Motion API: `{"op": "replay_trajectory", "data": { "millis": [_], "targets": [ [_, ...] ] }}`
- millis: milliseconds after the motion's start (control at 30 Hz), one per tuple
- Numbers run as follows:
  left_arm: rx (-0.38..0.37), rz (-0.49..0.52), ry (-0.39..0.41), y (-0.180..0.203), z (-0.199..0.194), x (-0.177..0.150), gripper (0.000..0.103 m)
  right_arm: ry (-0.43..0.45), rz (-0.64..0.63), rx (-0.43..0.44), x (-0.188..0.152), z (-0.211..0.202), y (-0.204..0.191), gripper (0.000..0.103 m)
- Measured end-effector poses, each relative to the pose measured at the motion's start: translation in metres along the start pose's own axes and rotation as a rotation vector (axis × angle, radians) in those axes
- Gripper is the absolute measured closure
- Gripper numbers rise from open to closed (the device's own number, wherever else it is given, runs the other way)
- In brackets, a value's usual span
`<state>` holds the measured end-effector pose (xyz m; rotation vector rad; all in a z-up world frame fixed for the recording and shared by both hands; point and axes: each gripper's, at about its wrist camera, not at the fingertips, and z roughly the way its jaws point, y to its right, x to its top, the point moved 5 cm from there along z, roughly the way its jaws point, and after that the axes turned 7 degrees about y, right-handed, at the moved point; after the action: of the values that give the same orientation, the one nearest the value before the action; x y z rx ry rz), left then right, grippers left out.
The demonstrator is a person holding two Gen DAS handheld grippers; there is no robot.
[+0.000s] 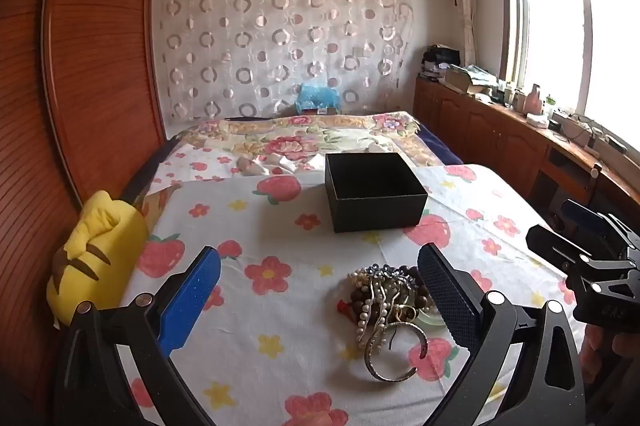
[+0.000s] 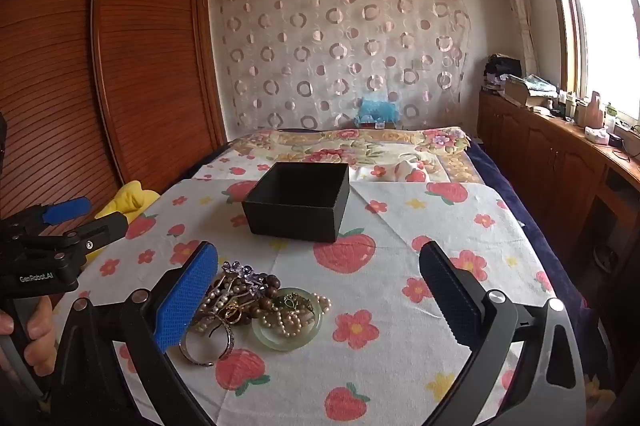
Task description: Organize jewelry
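Facing the bed, you hold both grippers low over a strawberry-print cloth, each with its jaws spread wide and nothing between the pads. The left gripper hangs just short of the jewelry pile, which lies at about 4 o'clock in its view, close to the dark finger. In the right wrist view the pile sits at 8 o'clock, just beside the blue finger of the right gripper.

The pile is a tangle: pearl strands, brown wooden beads, a purple flower piece, a metal bangle and a pale green jade ring with pearls heaped in it.

The open black box stands on the cloth at 12 o'clock beyond the pile, well apart from it, with bare cloth between.

A yellow plush lies at 9 o'clock at the cloth's left edge, against the wooden wardrobe. A low cabinet crowded with bottles and boxes runs under the window at 3 o'clock. A blue bag sits at the head of the bed below the circle-print curtain.

The left gripper's body, seen from the right wrist view, reads "GenRobot.AI". The mark on the right one's body is too blurred to read.
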<state>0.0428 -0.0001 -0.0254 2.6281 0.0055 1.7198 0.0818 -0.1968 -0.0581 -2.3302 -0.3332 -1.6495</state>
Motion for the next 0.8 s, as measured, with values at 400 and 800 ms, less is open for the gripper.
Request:
{"op": "replay_trajectory", "data": {
  "millis": [400, 800],
  "targets": [
    [-0.002, -0.004, 0.005, -0.001, 0.001, 0.001, 0.008, -0.001, 0.001, 0.003, 0.001, 0.000, -0.001, 0.002],
    [-0.006, -0.004, 0.014, 0.003, -0.006, 0.011, 0.008, 0.001, 0.000, 0.001, 0.001, 0.000, 0.000, 0.002]
  ]
}}
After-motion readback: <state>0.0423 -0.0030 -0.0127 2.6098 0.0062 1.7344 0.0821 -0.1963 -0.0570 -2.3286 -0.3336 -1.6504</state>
